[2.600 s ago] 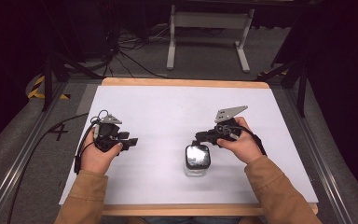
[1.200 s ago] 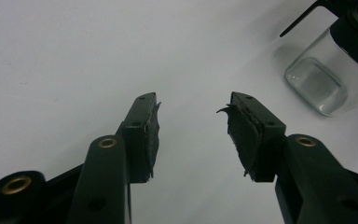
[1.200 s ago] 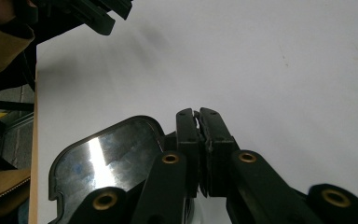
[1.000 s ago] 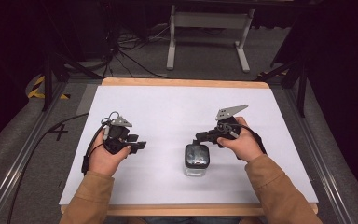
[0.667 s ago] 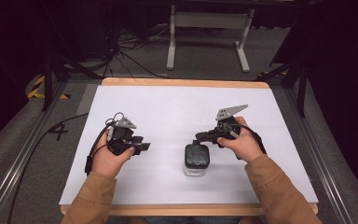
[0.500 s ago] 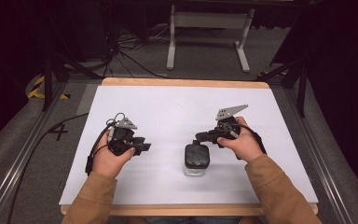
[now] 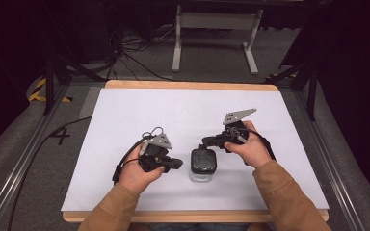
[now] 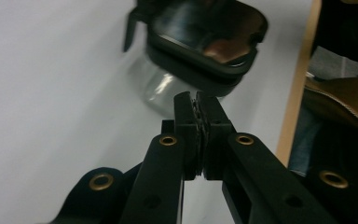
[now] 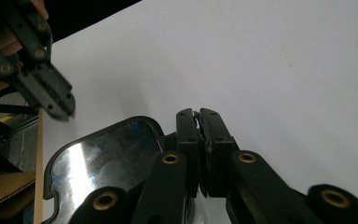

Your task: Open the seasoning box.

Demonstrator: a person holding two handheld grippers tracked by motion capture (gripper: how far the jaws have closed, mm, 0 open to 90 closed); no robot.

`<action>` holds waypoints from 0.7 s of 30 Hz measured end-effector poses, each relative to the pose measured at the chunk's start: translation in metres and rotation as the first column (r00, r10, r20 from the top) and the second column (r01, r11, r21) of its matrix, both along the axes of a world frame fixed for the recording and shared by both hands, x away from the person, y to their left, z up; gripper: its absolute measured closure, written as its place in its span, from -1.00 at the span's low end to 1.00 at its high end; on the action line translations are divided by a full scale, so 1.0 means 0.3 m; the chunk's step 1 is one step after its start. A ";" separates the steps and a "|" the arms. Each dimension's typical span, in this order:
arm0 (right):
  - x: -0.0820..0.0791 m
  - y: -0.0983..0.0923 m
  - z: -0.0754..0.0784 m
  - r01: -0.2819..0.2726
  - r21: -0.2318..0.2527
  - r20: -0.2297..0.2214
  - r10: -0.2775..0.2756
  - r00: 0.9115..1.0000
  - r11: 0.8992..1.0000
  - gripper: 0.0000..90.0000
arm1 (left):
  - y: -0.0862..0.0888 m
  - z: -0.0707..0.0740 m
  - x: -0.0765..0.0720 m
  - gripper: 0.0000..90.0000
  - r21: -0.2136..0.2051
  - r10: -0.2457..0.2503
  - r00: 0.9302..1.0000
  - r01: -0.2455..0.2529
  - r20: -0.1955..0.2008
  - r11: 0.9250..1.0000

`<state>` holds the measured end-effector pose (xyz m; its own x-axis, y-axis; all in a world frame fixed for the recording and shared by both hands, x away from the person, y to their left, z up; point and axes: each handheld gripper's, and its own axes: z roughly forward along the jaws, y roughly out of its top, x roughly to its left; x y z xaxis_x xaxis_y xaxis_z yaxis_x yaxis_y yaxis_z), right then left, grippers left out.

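Observation:
A clear glass jar with a black lid (image 7: pixel 203 161) stands near the front middle of the white table (image 7: pixel 173 113). My left gripper (image 7: pixel 178 164) points at the jar's left side, its tips close beside the lid. Its jaws have just been closing and now meet with nothing between them. In the left gripper view the shut tips (image 8: pixel 196 99) sit just short of the jar (image 8: pixel 205 42). My right gripper (image 7: pixel 206 141) is shut and empty, just behind the jar. The right gripper view has its tips (image 9: pixel 198 114) beside the glossy lid (image 9: pixel 107 158), with the left gripper (image 9: pixel 58 100) beyond.
A wooden strip (image 7: pixel 192 85) edges the table's far side, and grey carpet and metal rails flank it. A white metal stand (image 7: pixel 217 24) and loose cables (image 7: pixel 125 53) lie on the floor behind. Bare white surface spreads left, right and behind the jar.
The left hand has moved right across the table toward the jar, and its jaws have gone from open to shut. The right hand and the jar have stayed put.

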<state>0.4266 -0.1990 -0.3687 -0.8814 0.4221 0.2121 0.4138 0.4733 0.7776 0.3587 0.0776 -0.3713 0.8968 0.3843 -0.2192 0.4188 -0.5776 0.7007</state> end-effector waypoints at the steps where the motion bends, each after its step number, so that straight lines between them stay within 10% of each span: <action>1: 0.000 0.000 0.000 0.001 0.001 -0.001 -0.001 1.000 1.000 0.95 | -0.021 -0.007 -0.007 0.95 0.016 -0.008 1.000 0.009 -0.009 1.000; 15: -0.001 -0.002 0.001 0.005 0.005 -0.008 -0.005 1.000 1.000 0.93 | -0.075 -0.018 -0.010 0.91 0.024 -0.050 0.999 0.050 -0.006 0.998; 21: -0.071 -0.053 0.046 0.000 0.055 0.083 -0.004 0.997 0.999 0.97 | -0.075 -0.017 -0.011 0.89 0.014 -0.045 0.999 0.045 -0.003 0.999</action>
